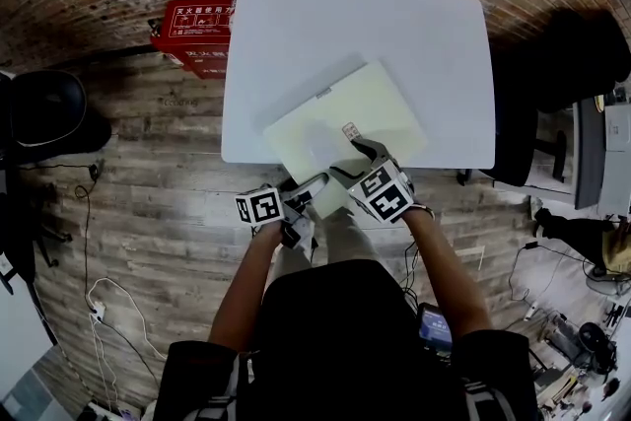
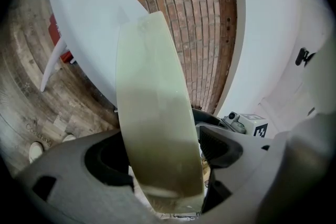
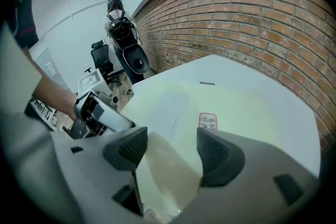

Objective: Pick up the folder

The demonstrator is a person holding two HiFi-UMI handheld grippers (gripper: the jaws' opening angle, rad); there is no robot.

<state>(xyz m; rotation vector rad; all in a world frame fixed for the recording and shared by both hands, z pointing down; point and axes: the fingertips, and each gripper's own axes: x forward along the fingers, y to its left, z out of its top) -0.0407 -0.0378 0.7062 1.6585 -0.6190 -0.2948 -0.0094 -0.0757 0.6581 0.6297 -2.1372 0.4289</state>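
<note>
Folder [image 1: 345, 118] on table [image 1: 325, 15], near edge | left tool [image 1: 314, 184], right tool [image 1: 360, 153]: jaws apart, straddling it

Your right gripper [image 3: 168, 152]: jaws apart, near corner of the pale folder [image 3: 231, 105] between them. The folder lies on the white table [image 3: 296, 118], red-bordered label [image 3: 207, 121] up. Left gripper [image 3: 113, 119] at its left edge. Brick wall [image 3: 252, 23] behind.

Grey left tongs [image 1: 314, 186] and right tongs [image 1: 358, 159] carry ribbed dark pads [image 3: 218, 157] and white cubes [image 1: 385, 193] with black square markers
</note>
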